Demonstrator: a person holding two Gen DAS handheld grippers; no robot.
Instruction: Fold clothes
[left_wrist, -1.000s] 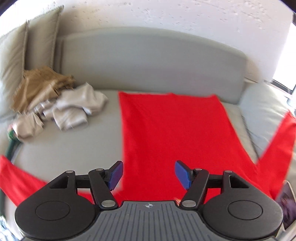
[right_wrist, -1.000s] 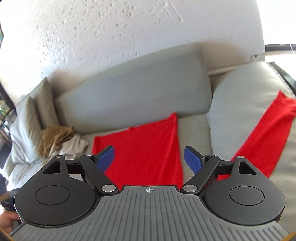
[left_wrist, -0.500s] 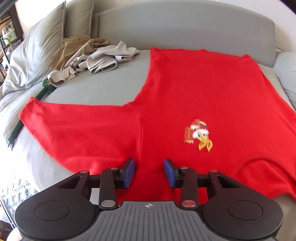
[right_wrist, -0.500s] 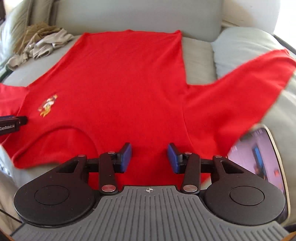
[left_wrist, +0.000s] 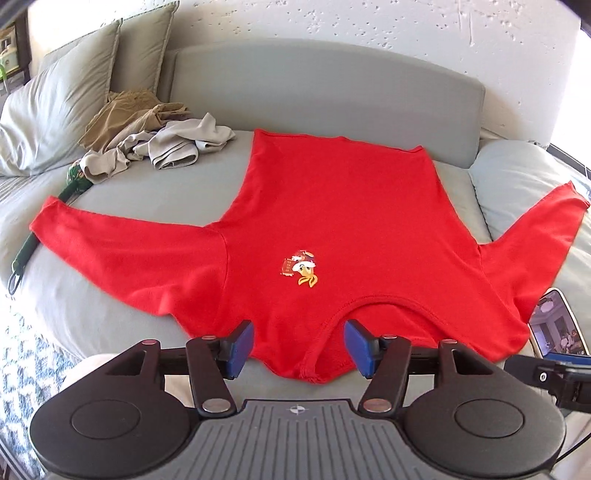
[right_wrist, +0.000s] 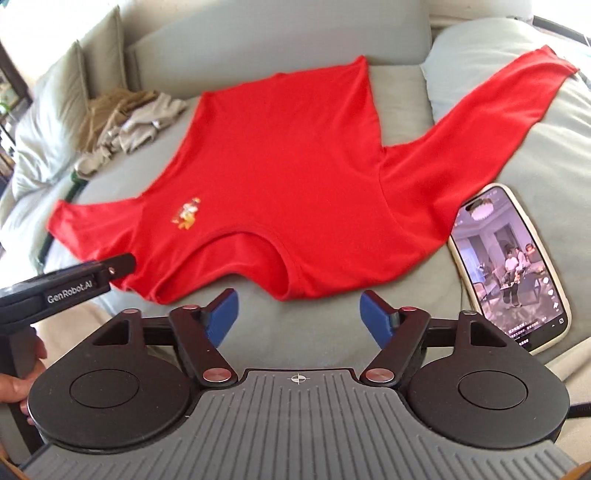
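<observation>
Left hand-held gripper (left_wrist: 298, 345): jaws spread wide, holding nothing; the blue pads stand either side of the neckline edge without closing on it. Right hand-held gripper (right_wrist: 297, 315): jaws likewise wide apart and empty, poised over bare sofa (right_wrist: 325, 328) cushion just short of the collar.

Red long-sleeved shirt (left_wrist: 332, 221): lies flat and face up on the sofa seat, unfolded, both sleeves spread outward. Collar is nearest both grippers; hem is farthest, by the backrest. The long axis of the body runs straight away from the grippers; the sleeves run crosswise, the right one draped up onto a cushion (right_wrist: 554, 122).

The left gripper is nearer the garment, at the collar.

Smartphone (right_wrist: 509, 266): screen lit, just beside the right shoulder.

Heap of unfolded clothes (left_wrist: 155, 144): far left, apart from the shirt, before the pillows (left_wrist: 66, 107).
</observation>
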